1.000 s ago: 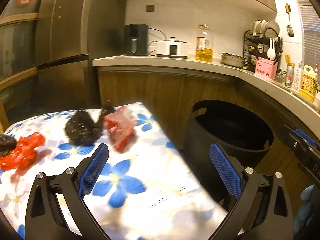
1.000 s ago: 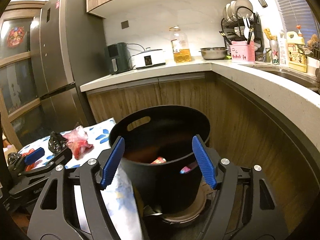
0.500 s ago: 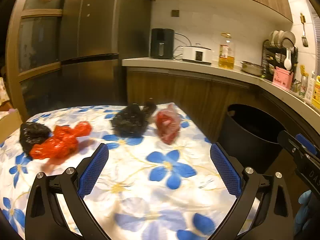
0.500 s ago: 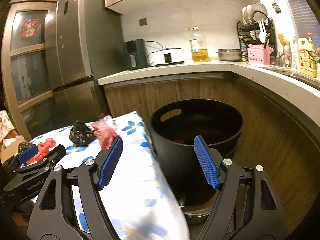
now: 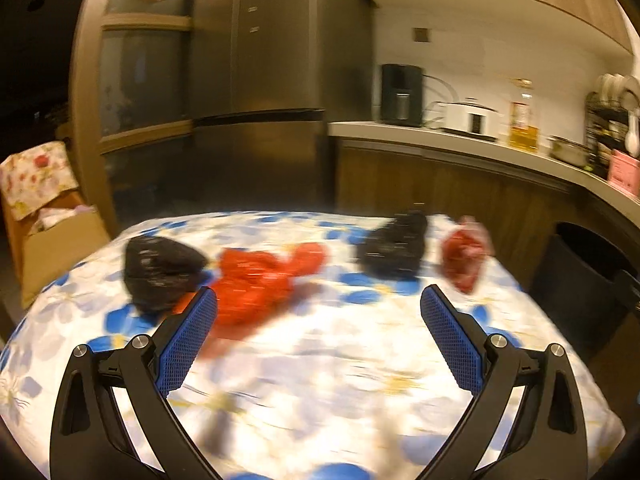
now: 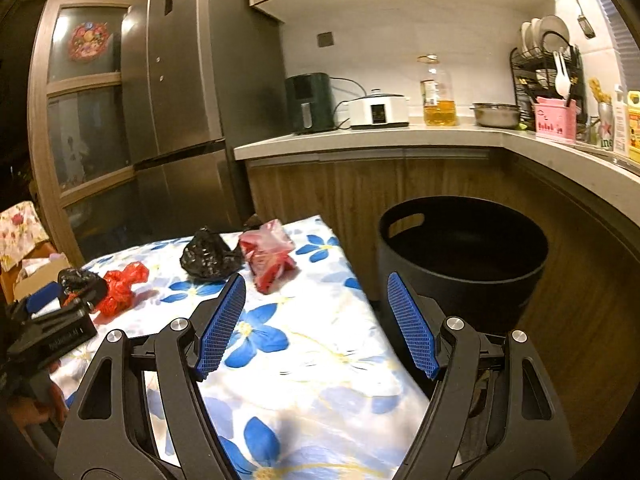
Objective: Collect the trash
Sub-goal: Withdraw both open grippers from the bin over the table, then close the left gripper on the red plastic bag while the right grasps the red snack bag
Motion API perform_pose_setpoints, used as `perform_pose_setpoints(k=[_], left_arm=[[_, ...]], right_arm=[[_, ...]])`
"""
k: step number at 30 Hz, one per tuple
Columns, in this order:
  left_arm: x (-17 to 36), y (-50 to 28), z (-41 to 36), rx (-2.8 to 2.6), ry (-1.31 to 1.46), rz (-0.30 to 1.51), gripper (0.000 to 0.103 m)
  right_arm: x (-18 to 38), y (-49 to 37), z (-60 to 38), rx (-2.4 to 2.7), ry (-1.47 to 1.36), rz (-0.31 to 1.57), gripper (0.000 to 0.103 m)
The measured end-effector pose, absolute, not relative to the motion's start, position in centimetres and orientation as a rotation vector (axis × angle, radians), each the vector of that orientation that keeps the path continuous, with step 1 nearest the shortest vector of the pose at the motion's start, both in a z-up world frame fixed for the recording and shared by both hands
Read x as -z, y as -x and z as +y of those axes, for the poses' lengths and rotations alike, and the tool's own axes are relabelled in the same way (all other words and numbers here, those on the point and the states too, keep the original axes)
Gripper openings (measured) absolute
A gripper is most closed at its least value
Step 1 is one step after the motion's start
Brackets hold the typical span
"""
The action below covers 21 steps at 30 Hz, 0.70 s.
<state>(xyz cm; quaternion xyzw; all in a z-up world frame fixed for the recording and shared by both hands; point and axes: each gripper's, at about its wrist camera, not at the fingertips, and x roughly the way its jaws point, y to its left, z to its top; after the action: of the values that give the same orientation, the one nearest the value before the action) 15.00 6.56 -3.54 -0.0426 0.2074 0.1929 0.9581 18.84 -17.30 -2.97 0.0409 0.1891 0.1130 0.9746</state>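
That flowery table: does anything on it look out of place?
Yes: four crumpled plastic bags litter the tablecloth: two black, one red, one clear with red contents. Nothing looks spilled.

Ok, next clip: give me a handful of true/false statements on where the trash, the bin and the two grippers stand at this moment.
1. Four bagged pieces of trash lie on the flowered tablecloth. True: a black bag, a red bag, a second black bag and a pinkish-red bag.
2. The right gripper is clamped on the pinkish-red bag. False: its jaws stand open with nothing between them.
3. The black bin stands on the floor past the table's edge, beside the wooden cabinets. True.
4. The left gripper carries a black bag. False: it is open and empty above the cloth.
5. The bin sits on the counter. False: it is on the floor.
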Motion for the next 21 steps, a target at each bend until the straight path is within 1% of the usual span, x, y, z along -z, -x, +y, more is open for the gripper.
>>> perform_pose_setpoints(k=[4, 10, 12, 13, 14, 15, 16, 18, 19, 20, 21], left_arm=[[4.4, -15.5, 9.9, -0.417, 0.114, 0.431, 0.097], [5.5, -17.5, 12.6, -0.374, 0.194, 0.485, 0.097], [5.6, -18.1, 12.8, -0.366, 0.191, 0.497, 0.090], [5.7, -18.5, 12.9, -0.359, 0.191, 0.504, 0.089], [5.9, -18.7, 12.8, -0.351, 0.192, 0.511, 0.080], [6.2, -19.0, 12.8, -0.338, 0.192, 0.528, 0.067], [6.5, -19.2, 12.8, -0.332, 0.191, 0.544, 0.062], [7.0, -19.6, 12.8, -0.325, 0.189, 0.566, 0.044], [7.2, -19.8, 12.8, -0.320, 0.191, 0.576, 0.039], [7.4, -20.0, 12.9, -0.315, 0.194, 0.589, 0.026], [7.6, -20.1, 12.9, -0.315, 0.193, 0.600, 0.007]], right_arm=[[3.5, -19.7, -15.6, -0.247, -0.074, 0.395, 0.073], [3.7, -21.5, -13.2, -0.263, -0.056, 0.399, 0.073], [3.7, -22.1, -12.5, -0.269, -0.054, 0.398, 0.073], [3.7, -22.6, -12.1, -0.270, -0.050, 0.398, 0.073], [3.7, -22.8, -11.9, -0.271, -0.048, 0.398, 0.073], [3.7, -23.1, -11.6, -0.273, -0.048, 0.399, 0.073], [3.7, -23.4, -11.4, -0.275, -0.047, 0.400, 0.073], [3.9, -24.0, -10.9, -0.277, -0.043, 0.404, 0.073], [4.0, -24.4, -10.6, -0.280, -0.041, 0.407, 0.073], [4.1, -24.6, -10.5, -0.280, -0.039, 0.407, 0.073], [4.1, -25.0, -10.4, -0.278, -0.037, 0.409, 0.073]])
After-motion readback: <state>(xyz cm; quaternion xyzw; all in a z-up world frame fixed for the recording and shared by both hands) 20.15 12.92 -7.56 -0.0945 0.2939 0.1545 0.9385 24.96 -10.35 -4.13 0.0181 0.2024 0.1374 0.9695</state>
